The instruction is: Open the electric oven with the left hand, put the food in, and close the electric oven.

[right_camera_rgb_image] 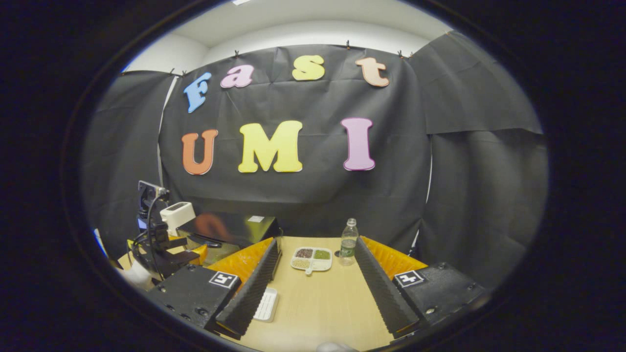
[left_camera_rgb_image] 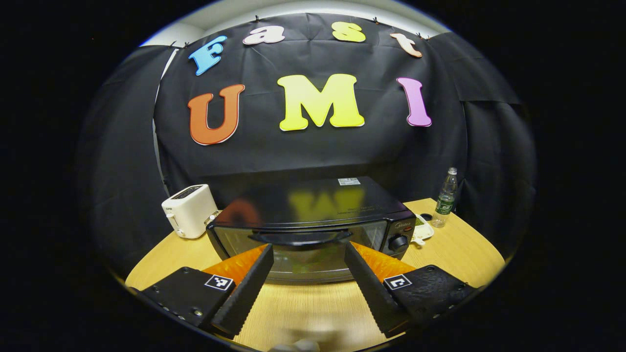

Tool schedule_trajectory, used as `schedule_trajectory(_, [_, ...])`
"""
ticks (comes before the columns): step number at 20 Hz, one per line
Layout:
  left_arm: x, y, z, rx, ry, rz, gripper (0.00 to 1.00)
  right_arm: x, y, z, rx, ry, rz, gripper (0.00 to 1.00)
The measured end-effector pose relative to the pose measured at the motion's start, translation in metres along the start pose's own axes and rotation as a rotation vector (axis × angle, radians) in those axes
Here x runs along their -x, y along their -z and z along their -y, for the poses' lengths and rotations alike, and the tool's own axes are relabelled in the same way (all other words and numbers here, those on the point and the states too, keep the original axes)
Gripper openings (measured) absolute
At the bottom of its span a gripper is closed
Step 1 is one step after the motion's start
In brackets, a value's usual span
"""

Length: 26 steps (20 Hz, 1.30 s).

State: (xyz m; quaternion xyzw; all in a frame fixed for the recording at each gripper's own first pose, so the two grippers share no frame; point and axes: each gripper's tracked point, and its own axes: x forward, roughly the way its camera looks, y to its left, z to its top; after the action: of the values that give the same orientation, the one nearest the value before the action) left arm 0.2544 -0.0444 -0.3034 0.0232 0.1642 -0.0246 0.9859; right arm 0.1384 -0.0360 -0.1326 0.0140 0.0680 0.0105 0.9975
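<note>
Oven (left_camera_rgb_image: 313,205) door closed; left gripper (left_camera_rgb_image: 308,252) spread before its handle (left_camera_rgb_image: 301,238); right gripper (right_camera_rgb_image: 318,244) spread, empty. Handle looks rigid, likely slick; grip its centre. Food tray (right_camera_rgb_image: 312,259) appears light, spillable.

Blk gripper (left_camera_rgb_image: 308,254) bodies, square markers.

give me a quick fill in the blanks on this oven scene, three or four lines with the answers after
1. The door of the black electric oven is ____.
2. The left gripper has its fingers spread ____ in front of the oven's door handle.
3. The white toaster stands beside the oven on the wooden ____.
4. The white divided food tray lies next to a clear plastic ____, ahead of the right gripper.

Missing words: closed; open; table; bottle
</note>
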Motion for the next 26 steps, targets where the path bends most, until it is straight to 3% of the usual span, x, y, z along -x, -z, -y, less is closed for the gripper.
schedule_trajectory(7, [0.040, -0.028, -0.012, 0.017, -0.023, 0.041, 0.96, 0.005, -0.018, -0.011, -0.017, -0.019, 0.011, 0.97])
schedule_trajectory(21, [0.202, -0.197, -0.076, 0.113, -0.026, 0.283, 0.95, 0.044, -0.096, -0.077, -0.035, -0.019, 0.088, 0.97])
schedule_trajectory(26, [0.239, -0.226, -0.092, 0.092, -0.014, 0.325, 0.94, 0.057, -0.116, -0.093, -0.026, 0.021, 0.110, 0.96])
